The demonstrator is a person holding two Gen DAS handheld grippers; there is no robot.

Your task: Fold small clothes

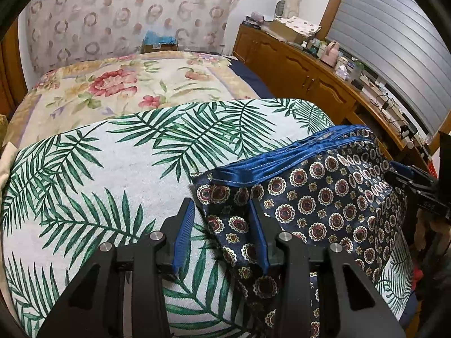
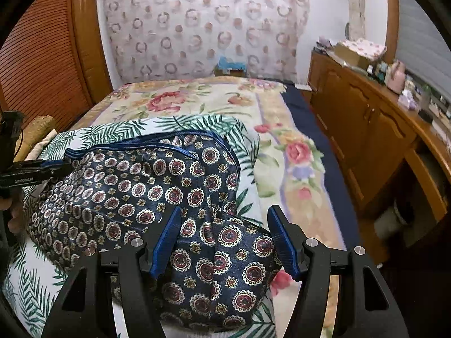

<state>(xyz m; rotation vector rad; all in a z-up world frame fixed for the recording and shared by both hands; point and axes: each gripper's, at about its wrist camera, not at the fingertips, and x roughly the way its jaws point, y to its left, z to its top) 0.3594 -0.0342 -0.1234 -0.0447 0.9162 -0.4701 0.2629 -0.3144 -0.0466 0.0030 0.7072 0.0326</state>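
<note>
Navy shorts [image 1: 324,197] with a round medallion print and a shiny blue waistband [image 1: 282,160] lie on a palm-leaf towel [image 1: 112,174] spread over the bed. My left gripper [image 1: 220,205] hovers at the shorts' left edge, jaws apart, with the cloth's corner lying loose between them. In the right wrist view the shorts [image 2: 141,191] bulge into a fold near me. My right gripper [image 2: 225,209] stands open over that fold, with its pads clear of the cloth. Each gripper shows at the edge of the other's view: right gripper [image 1: 417,188], left gripper [image 2: 33,169].
A floral bedspread [image 1: 126,84] covers the bed beyond the towel. A wooden cabinet [image 2: 366,129] with clutter on top runs along the right side. A louvred wooden door [image 2: 36,64] stands at the left. A patterned curtain hangs behind the bed.
</note>
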